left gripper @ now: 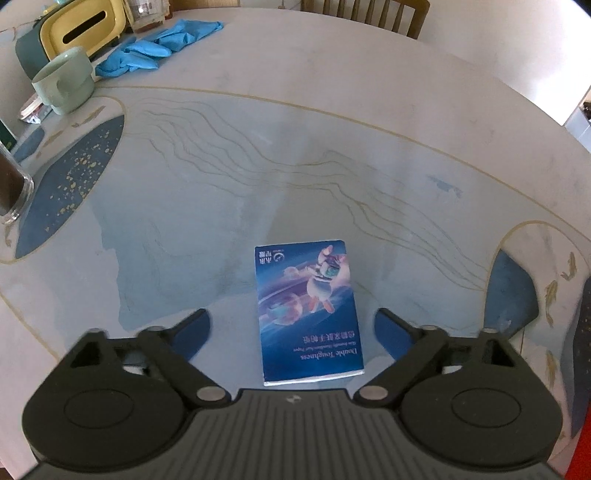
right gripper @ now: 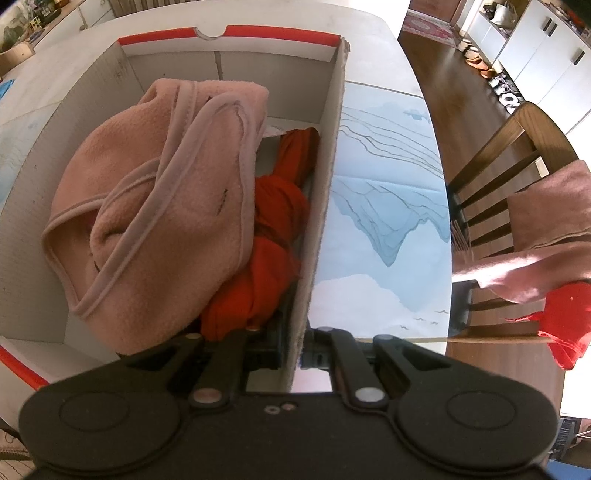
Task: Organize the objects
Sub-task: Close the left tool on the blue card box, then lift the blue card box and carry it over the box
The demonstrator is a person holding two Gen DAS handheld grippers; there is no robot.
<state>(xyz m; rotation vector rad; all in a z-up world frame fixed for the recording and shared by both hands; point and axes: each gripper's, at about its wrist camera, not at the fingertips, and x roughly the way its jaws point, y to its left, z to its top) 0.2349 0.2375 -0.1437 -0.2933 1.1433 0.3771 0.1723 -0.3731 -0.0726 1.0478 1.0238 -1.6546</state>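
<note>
In the left wrist view a blue tissue pack with a cartoon print lies flat on the table. My left gripper is open, its blue-padded fingers on either side of the pack's near half, not touching it. In the right wrist view my right gripper is shut on the right wall of a white cardboard box with red trim. The box holds a pink fleece cloth and a red cloth.
At the table's far left stand a green mug, a yellow tissue box, blue gloves and a glass container. A wooden chair stands right of the table. A person's arm shows at right.
</note>
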